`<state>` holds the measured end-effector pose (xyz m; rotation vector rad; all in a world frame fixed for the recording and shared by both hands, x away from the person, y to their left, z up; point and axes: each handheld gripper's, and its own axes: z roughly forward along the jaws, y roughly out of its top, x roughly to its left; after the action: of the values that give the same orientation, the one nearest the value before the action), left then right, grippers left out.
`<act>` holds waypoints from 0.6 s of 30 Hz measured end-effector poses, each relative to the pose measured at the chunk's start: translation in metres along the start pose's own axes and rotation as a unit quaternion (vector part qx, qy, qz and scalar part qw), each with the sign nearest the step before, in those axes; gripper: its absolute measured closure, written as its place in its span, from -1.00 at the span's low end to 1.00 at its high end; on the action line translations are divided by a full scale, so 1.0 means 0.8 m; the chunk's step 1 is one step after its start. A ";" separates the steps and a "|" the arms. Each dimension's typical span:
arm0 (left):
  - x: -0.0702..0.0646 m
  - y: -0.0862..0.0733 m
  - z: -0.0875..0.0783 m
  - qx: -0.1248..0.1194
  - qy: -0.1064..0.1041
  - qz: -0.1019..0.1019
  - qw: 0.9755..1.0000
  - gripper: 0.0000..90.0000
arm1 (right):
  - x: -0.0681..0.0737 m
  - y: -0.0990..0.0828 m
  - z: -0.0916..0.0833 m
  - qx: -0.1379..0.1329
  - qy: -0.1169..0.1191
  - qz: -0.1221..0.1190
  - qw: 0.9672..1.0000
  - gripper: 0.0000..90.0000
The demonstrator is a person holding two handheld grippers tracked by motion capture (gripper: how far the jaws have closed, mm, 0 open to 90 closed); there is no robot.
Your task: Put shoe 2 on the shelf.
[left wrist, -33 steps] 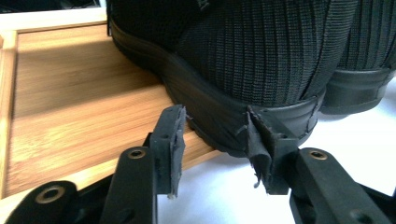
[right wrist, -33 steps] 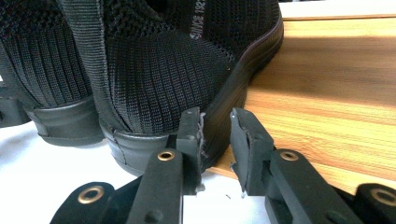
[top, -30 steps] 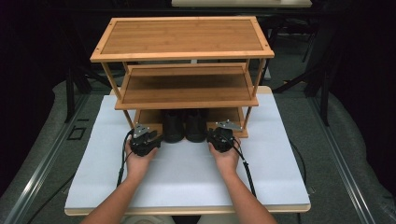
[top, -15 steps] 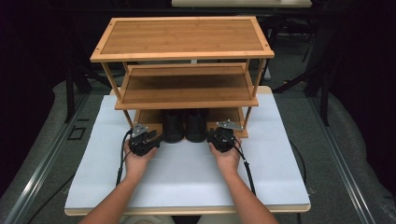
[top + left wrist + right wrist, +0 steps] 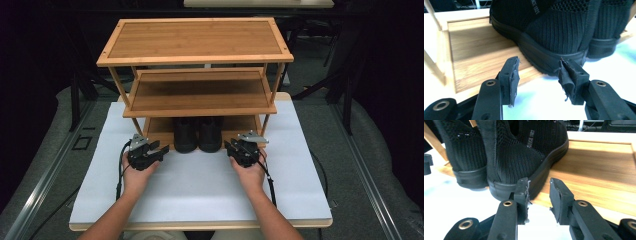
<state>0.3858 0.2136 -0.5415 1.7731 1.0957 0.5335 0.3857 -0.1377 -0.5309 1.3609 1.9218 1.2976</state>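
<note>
A pair of black mesh shoes (image 5: 198, 134) stands on the bottom board (image 5: 156, 128) of a three-tier bamboo rack, heels toward the person. My left gripper (image 5: 161, 149) hovers just left of the heels and my right gripper (image 5: 230, 146) just right of them. In the left gripper view the left gripper (image 5: 539, 65) is open, apart from the near shoe's heel (image 5: 554, 32). In the right gripper view the right gripper (image 5: 538, 182) is open, in front of the other shoe's heel (image 5: 524, 155). Both pairs of jaws have just been opening, with nothing between them.
The rack (image 5: 196, 39) fills the back half of the white tabletop (image 5: 200, 192), its middle shelf (image 5: 199, 95) overhanging the shoes. Slim wooden posts (image 5: 136, 125) flank the bottom board. Bare board lies on either side of the shoes (image 5: 596, 165).
Both grippers have drawn back from the shoes' heels, the left one leftward and the right one rightward, and their jaws stand wider. The shoes stay on the bottom board.
</note>
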 end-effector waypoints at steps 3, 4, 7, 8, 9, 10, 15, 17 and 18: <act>0.002 -0.002 -0.016 -0.002 -0.003 0.003 1.000 0.10 | -0.003 -0.005 -0.015 -0.002 -0.001 -0.005 1.000 0.49; 0.003 -0.004 -0.021 -0.002 -0.005 0.005 1.000 0.09 | -0.004 -0.007 -0.020 0.000 -0.003 -0.007 1.000 0.49; 0.004 -0.009 -0.035 0.002 -0.009 0.005 1.000 0.07 | -0.007 -0.014 -0.036 -0.002 -0.002 -0.008 1.000 0.46; 0.005 -0.011 -0.039 0.004 -0.012 0.005 1.000 0.05 | -0.009 -0.017 -0.041 -0.002 0.006 -0.006 1.000 0.45; 0.004 -0.014 -0.044 0.004 -0.016 0.005 1.000 0.05 | -0.010 -0.019 -0.045 -0.004 0.003 -0.002 1.000 0.44; 0.004 -0.016 -0.047 0.006 -0.018 0.008 1.000 0.04 | -0.010 -0.023 -0.051 -0.006 0.003 -0.001 1.000 0.44; 0.004 -0.024 -0.062 0.014 -0.024 0.019 0.999 0.02 | -0.009 -0.033 -0.066 -0.008 0.011 -0.007 1.000 0.40; 0.006 -0.030 -0.067 0.014 -0.020 0.028 0.999 0.00 | -0.007 -0.037 -0.071 -0.009 0.013 -0.013 1.000 0.39; 0.008 -0.033 -0.069 0.018 -0.019 0.028 0.999 0.00 | -0.005 -0.039 -0.072 -0.009 0.008 -0.013 1.000 0.39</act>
<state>0.3366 0.2499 -0.5406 1.8425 1.0373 0.5152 0.3274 -0.1684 -0.5327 1.3167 1.9275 1.3148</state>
